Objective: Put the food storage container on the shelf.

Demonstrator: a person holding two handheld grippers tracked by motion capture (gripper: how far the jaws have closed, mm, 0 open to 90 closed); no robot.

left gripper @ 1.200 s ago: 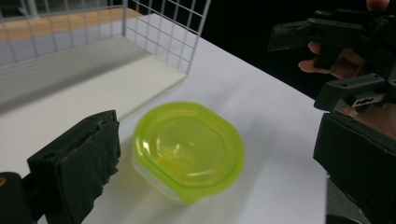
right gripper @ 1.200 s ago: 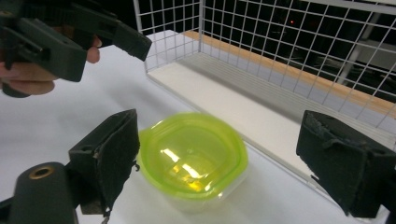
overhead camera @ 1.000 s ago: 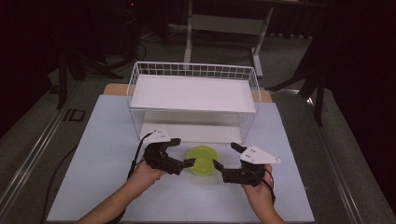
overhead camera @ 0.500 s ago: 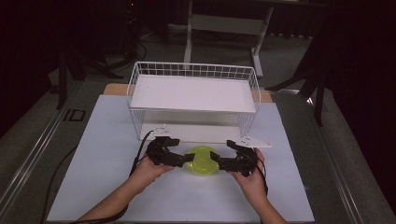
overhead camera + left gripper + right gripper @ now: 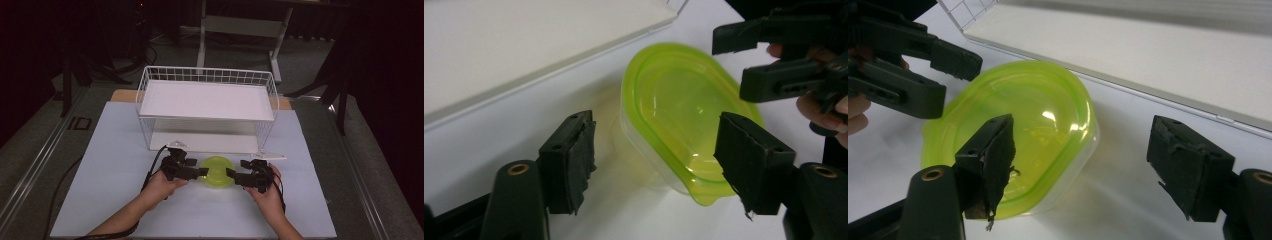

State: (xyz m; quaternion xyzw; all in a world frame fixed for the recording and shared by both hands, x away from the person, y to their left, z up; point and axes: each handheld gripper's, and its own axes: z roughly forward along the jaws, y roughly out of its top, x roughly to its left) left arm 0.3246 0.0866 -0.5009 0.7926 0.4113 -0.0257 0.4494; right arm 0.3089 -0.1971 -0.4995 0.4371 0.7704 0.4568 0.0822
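Container (image 5: 216, 172) with green lid sits on the worktop (image 5: 110, 165) before the wire rack (image 5: 207, 107), between both tools. Left tool (image 5: 656, 162) and right tool (image 5: 1080, 160), jaws apart, have just been closing around it without touching. Squeeze evenly on opposite sides. Gripper views reveal its clear body under the lid.

Both forearms reach in; the left hand-held gripper (image 5: 202, 171) and right hand-held gripper (image 5: 231, 174) face each other, jaws apart, just closing.
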